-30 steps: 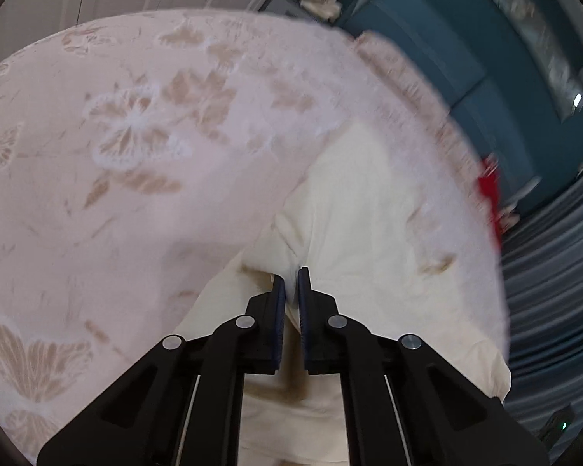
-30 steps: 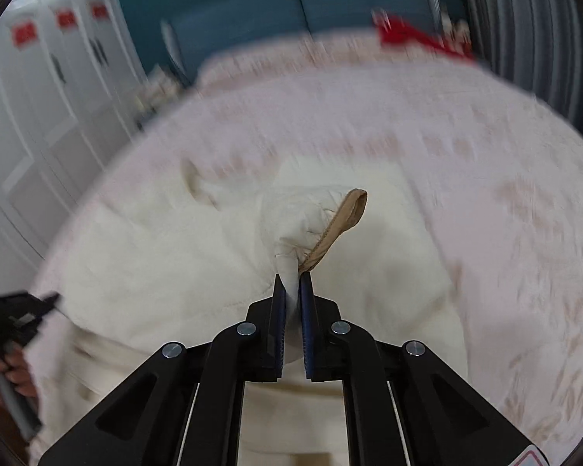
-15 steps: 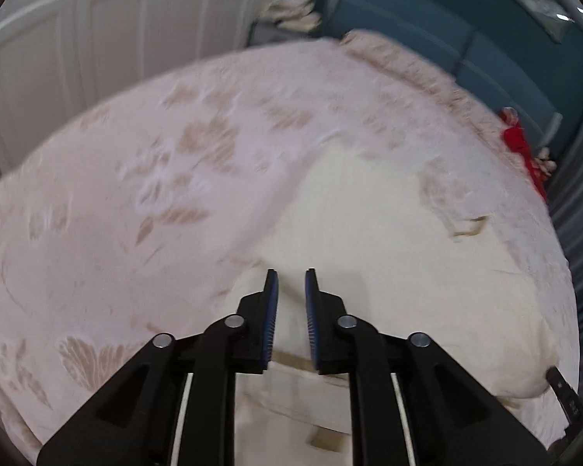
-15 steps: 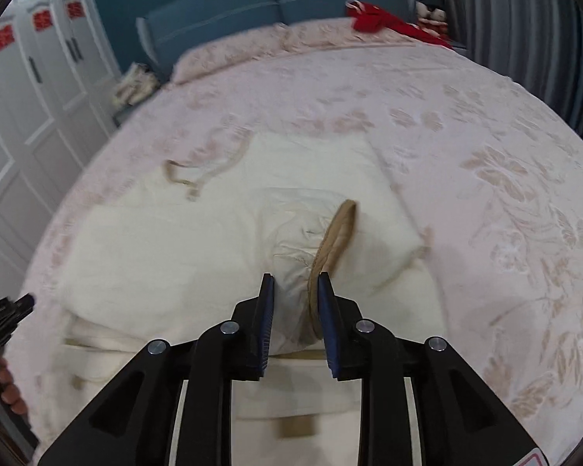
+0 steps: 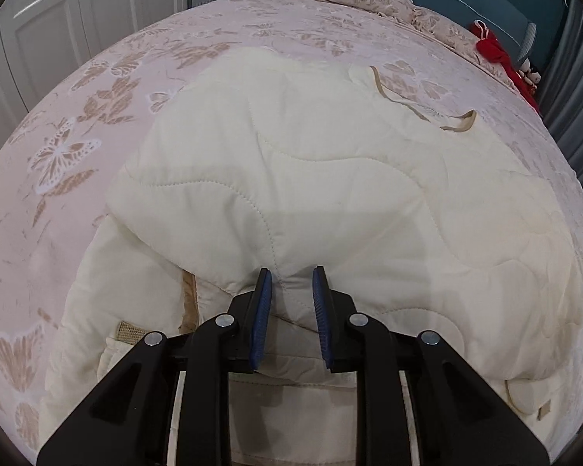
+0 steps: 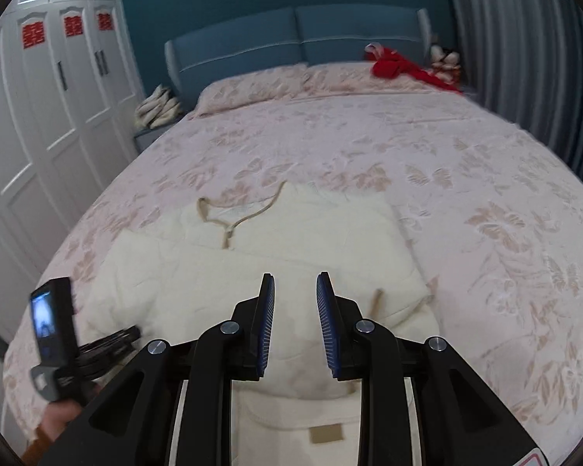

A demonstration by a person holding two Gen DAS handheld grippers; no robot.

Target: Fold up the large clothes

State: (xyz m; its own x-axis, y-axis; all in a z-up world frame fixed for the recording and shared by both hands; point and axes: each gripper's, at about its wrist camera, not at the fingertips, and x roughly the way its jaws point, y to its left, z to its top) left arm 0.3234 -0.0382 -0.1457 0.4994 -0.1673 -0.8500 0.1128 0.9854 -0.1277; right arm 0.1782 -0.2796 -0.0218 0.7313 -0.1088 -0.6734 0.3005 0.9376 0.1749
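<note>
Both grippers have let go: our left gripper (image 5: 290,291) is opening over the cream quilted jacket (image 5: 330,178), our right gripper (image 6: 294,299) hangs released above it. Folded, it now lies on the floral bedspread (image 6: 486,194).

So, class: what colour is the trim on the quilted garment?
Tan trim on the cream garment, clearest in the left wrist view.

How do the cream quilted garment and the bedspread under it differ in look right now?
The cream quilted garment is plain, with wavy stitch lines and tan trim; the bedspread is pale pink with a tan butterfly and leaf pattern. The garment is puffy and lies folded in layers near the bed's foot; the bedspread lies flat and spread across the whole bed. Both are light-coloured fabric, and neither is clamped by a gripper.
</note>
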